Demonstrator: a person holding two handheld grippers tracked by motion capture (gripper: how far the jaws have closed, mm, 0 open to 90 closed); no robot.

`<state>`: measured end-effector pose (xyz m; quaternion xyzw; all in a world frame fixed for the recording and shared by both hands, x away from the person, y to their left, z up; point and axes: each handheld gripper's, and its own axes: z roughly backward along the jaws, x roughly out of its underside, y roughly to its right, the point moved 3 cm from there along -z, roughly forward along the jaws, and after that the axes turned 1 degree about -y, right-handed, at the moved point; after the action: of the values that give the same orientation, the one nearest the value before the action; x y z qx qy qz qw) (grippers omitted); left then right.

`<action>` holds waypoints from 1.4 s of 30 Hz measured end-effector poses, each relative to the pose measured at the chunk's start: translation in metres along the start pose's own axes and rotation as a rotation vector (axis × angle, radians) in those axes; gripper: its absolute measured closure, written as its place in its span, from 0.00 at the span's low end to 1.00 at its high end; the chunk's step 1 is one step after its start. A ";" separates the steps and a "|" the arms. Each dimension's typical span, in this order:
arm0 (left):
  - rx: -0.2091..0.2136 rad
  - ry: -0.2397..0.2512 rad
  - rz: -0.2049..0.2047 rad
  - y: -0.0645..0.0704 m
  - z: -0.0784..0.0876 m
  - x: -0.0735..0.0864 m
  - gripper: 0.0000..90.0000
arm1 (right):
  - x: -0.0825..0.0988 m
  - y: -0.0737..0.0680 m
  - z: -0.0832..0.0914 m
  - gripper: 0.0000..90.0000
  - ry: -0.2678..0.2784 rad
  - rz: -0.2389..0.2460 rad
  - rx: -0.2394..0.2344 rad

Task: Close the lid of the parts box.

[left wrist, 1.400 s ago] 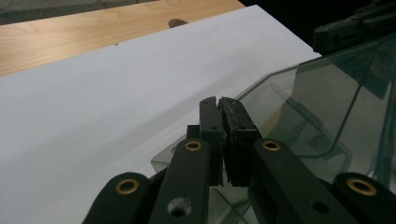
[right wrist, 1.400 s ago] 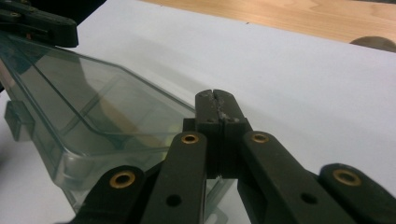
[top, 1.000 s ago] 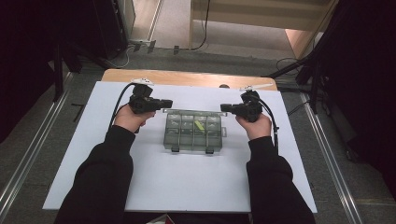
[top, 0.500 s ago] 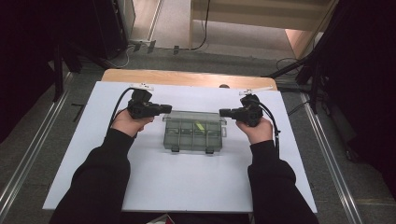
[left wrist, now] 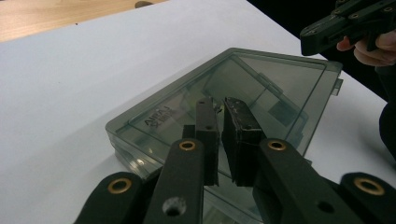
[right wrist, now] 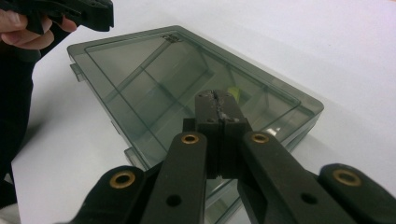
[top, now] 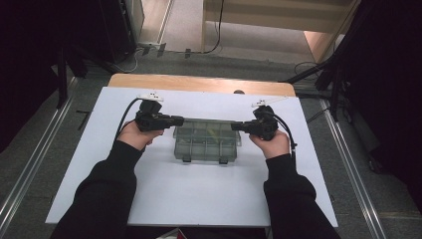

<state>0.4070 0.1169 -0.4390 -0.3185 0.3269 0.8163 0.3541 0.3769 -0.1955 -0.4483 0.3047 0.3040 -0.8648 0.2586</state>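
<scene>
A smoky clear compartment box [top: 206, 142] lies shut in the middle of the white table [top: 199, 194]. Something small and yellow-green [right wrist: 235, 94] shows through its lid. My left gripper [top: 181, 120] reaches in level over the box's left end. In the left gripper view my left gripper [left wrist: 218, 103] has just parted its jaws to a narrow gap, with nothing between them, above the lid [left wrist: 261, 79]. My right gripper [top: 233, 126] points in from the right end. In its own view my right gripper [right wrist: 217, 95] has its pads pressed together over the lid [right wrist: 154, 70].
A wooden strip [top: 199, 83] runs along the table's far edge. Metal rails and cables lie on the floor on both sides. The box's two latches [top: 186, 159] face the person.
Both grippers have shifted slightly toward the person, staying over the box's two ends. The box has not moved.
</scene>
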 end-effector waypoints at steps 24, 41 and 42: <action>0.011 -0.045 -0.019 0.011 0.003 0.025 0.93 | 0.018 -0.013 -0.005 1.00 -0.041 0.015 -0.012; 0.012 -0.035 -0.047 0.019 0.005 0.035 0.93 | 0.035 -0.023 -0.007 1.00 -0.046 0.028 -0.019; 0.010 -0.038 -0.044 0.018 0.005 0.035 0.93 | 0.037 -0.023 -0.007 1.00 -0.048 0.028 -0.017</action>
<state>0.3717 0.1238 -0.4570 -0.3084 0.3172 0.8124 0.3799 0.3398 -0.1848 -0.4691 0.2859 0.3009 -0.8654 0.2807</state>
